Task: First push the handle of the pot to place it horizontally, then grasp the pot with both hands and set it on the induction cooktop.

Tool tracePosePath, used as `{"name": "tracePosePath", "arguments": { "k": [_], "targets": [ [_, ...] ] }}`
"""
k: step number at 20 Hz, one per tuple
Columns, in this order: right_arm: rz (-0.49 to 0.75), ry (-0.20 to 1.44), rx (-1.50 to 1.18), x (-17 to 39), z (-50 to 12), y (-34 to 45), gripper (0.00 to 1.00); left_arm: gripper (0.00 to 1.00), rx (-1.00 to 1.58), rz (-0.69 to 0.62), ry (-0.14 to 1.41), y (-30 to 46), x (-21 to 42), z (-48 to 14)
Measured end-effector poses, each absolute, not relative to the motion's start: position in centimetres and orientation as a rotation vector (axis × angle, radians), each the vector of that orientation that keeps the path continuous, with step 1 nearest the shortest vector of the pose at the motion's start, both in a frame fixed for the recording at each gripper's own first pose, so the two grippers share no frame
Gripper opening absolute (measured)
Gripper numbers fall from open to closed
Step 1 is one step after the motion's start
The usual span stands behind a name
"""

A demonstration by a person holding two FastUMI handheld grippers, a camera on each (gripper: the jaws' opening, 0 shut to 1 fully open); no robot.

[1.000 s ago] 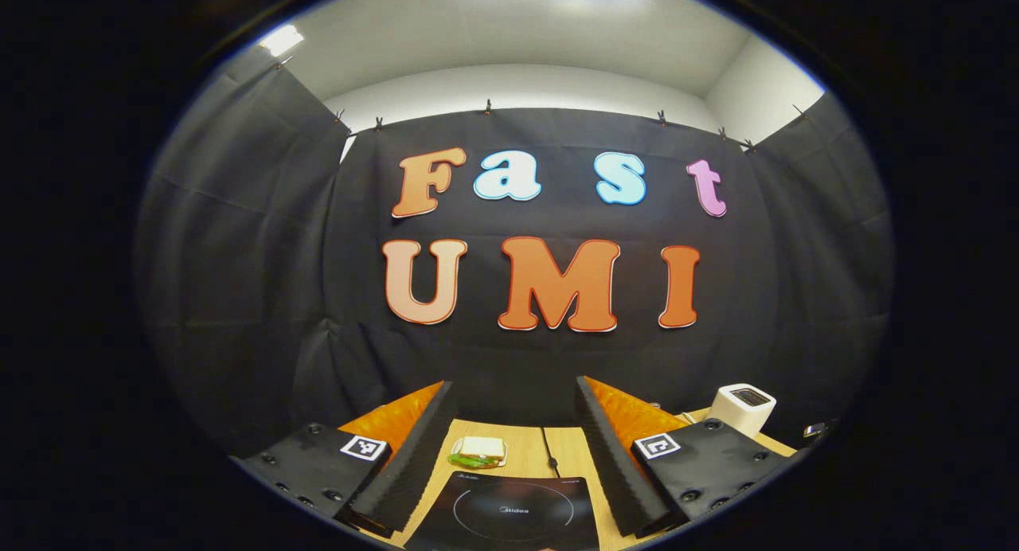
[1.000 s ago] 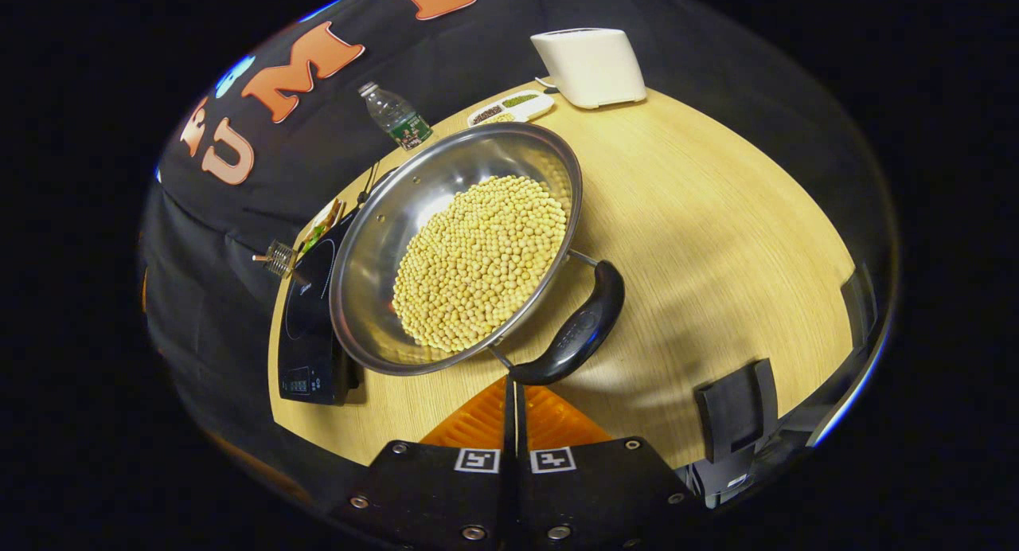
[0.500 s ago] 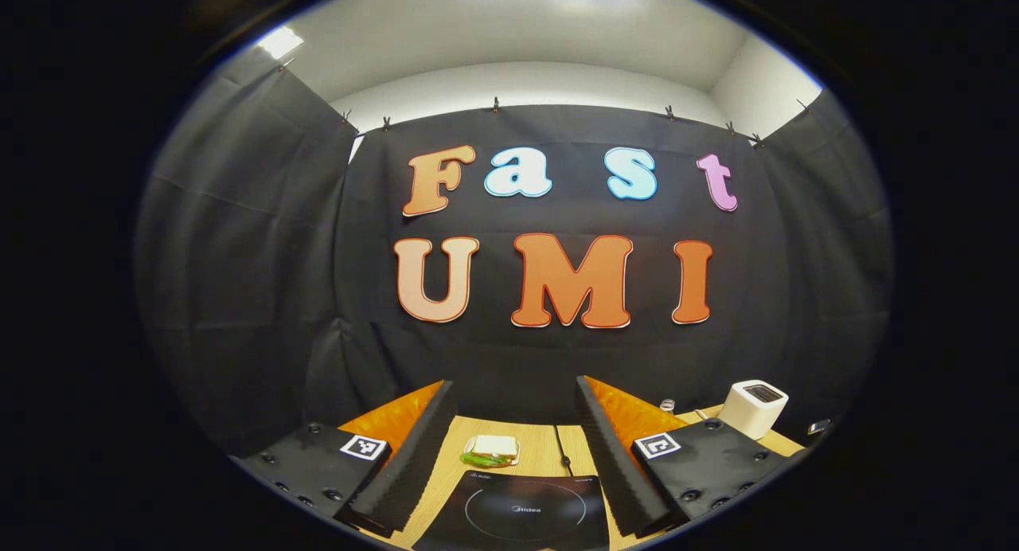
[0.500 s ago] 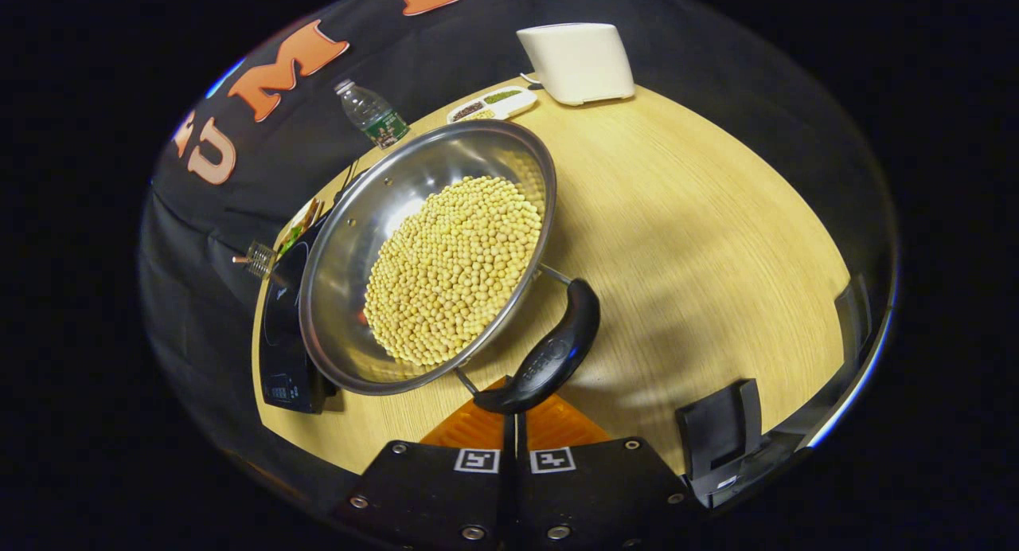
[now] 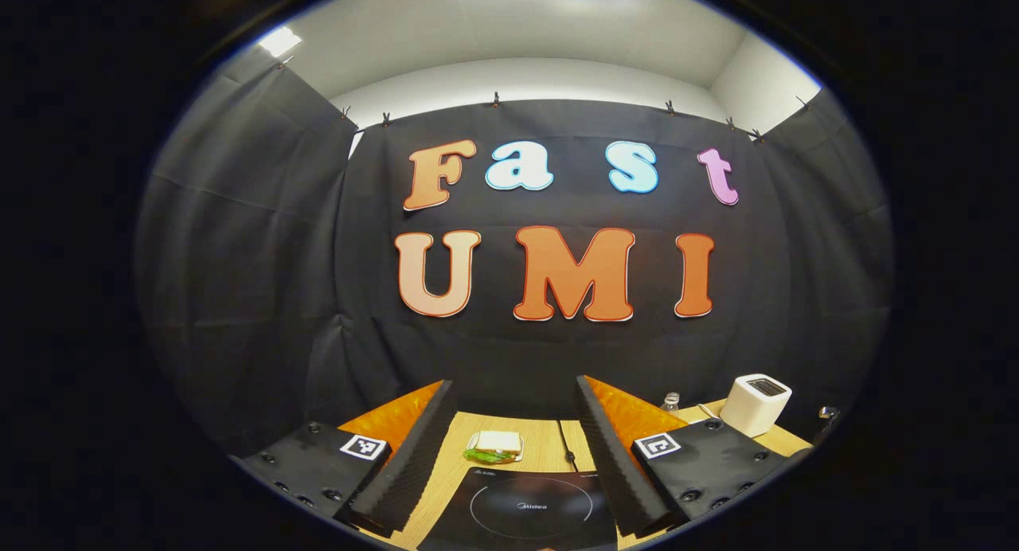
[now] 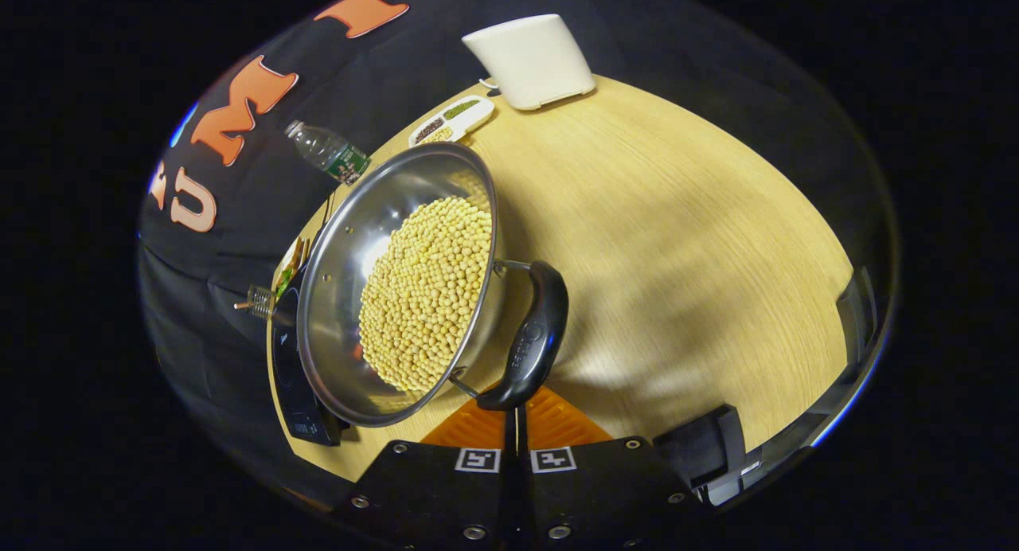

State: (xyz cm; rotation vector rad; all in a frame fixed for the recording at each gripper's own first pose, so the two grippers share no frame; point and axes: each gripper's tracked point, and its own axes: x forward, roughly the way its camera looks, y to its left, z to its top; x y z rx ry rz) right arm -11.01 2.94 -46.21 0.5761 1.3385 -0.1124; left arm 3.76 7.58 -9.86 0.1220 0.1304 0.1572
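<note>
While the wooden table (image 6: 685, 240) carries everything here, the pot (image 6: 350, 256) is the biggest thing on it, a steel pan heaped with pale beans (image 6: 418, 288), standing just beside the cooktop (image 6: 298, 392) and overlapping its near edge in the right gripper view. It is not yet on the cooktop, whose glass lies bare in the left gripper view, between the fingers.

The pot's black handle (image 6: 532, 340) juts toward the right tool (image 6: 516, 418). That tool has its fingers closed flat together, gripping nothing, and their joined tips sit at the lower end of the handle, seemingly touching it. Closed fingers make a stiff, narrow pusher, which suits the first step: nudging the handle round so it lies horizontal. I judge that step to be in hand, with the lift to follow.

The left tool (image 5: 513, 455) is wide open and empty, held level over the near part of the cooktop and looking at the back wall. Its spread fingers seem readied for the two-handed grasp, parked where the pot is meant to land.

Farther back stand a white toaster (image 6: 532, 57), a water bottle (image 6: 326, 150) and a small divided dish (image 6: 450, 119); a sandwich (image 5: 495, 447) lies behind the cooktop. All are well apart from the pot's path. With the beans heaped so high, a sharp shove could scatter them.
</note>
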Motion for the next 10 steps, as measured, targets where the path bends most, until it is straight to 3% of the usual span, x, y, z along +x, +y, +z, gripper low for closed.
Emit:
{"name": "tracePosePath", "arguments": {
  "k": [10],
  "targets": [
    [-0.125,1.313,0.607,-8.7,-46.3,1.3,0.00,0.99,0.153,0.110,0.157,5.8,5.9,-11.3]
  ]
}}
